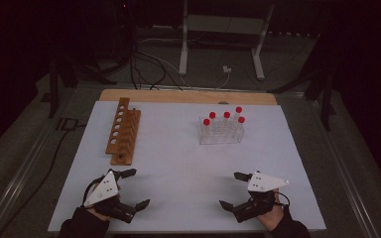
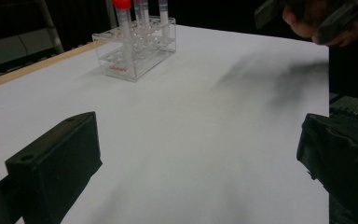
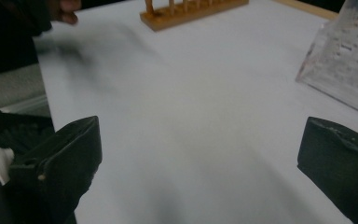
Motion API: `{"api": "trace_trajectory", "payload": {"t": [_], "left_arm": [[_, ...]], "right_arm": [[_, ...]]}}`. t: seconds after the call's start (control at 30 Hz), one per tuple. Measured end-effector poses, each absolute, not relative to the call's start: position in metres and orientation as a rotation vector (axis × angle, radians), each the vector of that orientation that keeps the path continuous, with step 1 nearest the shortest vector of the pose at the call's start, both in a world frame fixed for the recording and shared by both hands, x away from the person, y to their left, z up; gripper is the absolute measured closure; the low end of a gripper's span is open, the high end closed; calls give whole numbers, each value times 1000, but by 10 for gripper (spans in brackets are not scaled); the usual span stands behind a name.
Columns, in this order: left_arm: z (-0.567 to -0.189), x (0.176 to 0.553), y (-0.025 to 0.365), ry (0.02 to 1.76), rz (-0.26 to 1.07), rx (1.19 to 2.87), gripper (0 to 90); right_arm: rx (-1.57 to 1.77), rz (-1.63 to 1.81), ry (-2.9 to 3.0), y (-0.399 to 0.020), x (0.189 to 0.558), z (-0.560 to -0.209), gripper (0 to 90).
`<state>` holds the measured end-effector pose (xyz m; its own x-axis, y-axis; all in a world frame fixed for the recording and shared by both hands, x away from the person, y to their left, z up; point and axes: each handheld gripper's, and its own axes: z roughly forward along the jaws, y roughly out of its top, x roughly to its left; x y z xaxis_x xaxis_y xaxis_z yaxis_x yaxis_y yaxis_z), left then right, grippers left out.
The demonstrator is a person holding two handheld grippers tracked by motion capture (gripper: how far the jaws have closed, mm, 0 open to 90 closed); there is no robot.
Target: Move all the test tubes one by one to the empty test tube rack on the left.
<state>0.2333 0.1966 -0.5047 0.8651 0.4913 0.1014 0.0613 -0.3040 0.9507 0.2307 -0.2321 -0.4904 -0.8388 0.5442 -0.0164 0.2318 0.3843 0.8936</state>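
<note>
A clear plastic tube rack [image 1: 221,133] stands right of centre on the white table, holding several red-capped tubes [image 1: 226,115]. A wooden rack [image 1: 123,130] with a row of holes lies to the left, with no tubes in it. My left gripper [image 1: 135,189] rests near the front left edge, open, nothing between its jaws. My right gripper [image 1: 233,190] sits near the front right, open too and holding nothing. The left gripper view looks across bare table to the clear rack [image 2: 136,50]. The right gripper view shows the wooden rack [image 3: 186,11] far off and the clear rack [image 3: 345,70] at right.
The white sheet [image 1: 188,163] covers a wooden tabletop [image 1: 188,95] whose far edge shows. A metal stand [image 1: 223,37] and cables [image 1: 149,64] lie on the floor behind. Wide bare table lies between the grippers and the racks.
</note>
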Motion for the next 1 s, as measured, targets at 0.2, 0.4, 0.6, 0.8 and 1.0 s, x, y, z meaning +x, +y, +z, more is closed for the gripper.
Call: {"api": "trace_trajectory", "payload": {"t": [0.2, 0.4, 0.6, 0.8, 1.0], "left_arm": [[-505, 233, 196, 413, 445, 1847, 3], [-505, 234, 197, 410, 442, 1845, 3], [-505, 234, 197, 410, 441, 1843, 3], [-506, 234, 196, 410, 430, 1846, 3], [-506, 234, 197, 414, 431, 1844, 3]], "right_arm": [[659, 1466, 2319, -229, 230, -475, 0], [663, 1495, 2277, -231, 231, -463, 0], [686, 1499, 2238, -233, 238, -453, 0], [698, 1518, 2185, -237, 246, -439, 0], [714, 1526, 2153, -239, 254, -433, 7]]}}
